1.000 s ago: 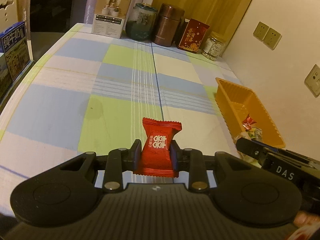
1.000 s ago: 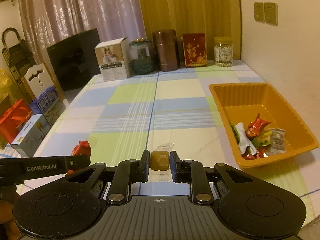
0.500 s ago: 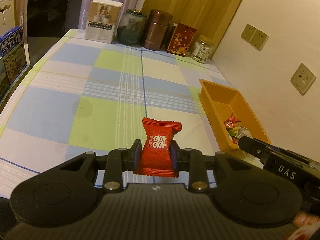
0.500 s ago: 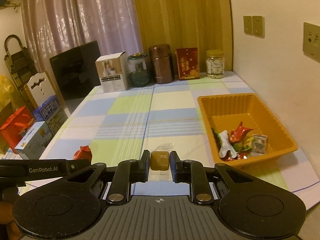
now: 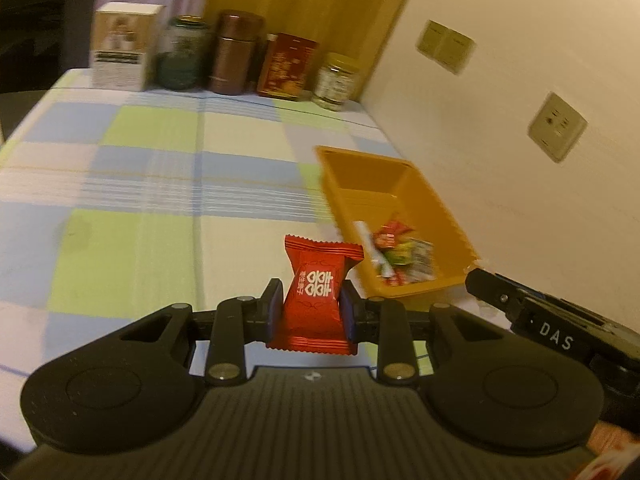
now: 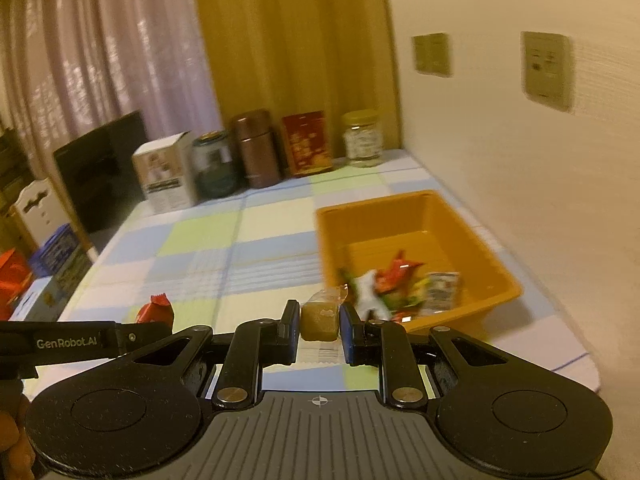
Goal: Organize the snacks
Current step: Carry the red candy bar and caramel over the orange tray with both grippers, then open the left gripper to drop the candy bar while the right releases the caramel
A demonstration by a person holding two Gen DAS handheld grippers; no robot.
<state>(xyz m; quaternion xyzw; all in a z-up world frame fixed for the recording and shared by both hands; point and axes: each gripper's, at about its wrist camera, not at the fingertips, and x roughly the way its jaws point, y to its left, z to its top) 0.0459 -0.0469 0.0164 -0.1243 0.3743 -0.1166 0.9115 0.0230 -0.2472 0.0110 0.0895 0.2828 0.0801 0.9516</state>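
Item: our left gripper, jaws clamped on a red wrapped candy with white characters, held upright clear of the checked tablecloth. Item: our right gripper, closed on a tan candy in clear wrapper. Both point toward the orange tray of mixed sweets just ahead, presumably for dropping in.

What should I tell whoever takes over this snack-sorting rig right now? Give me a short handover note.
Left tongs: shut on the red candy, held above the checked tablecloth.
Right tongs: shut on the brown candy.
Orange tray sits near the wall on the right, several wrapped snacks already inside at its near end.
Done: both candies picked up.
Left: carry both over the tray and drop them in.
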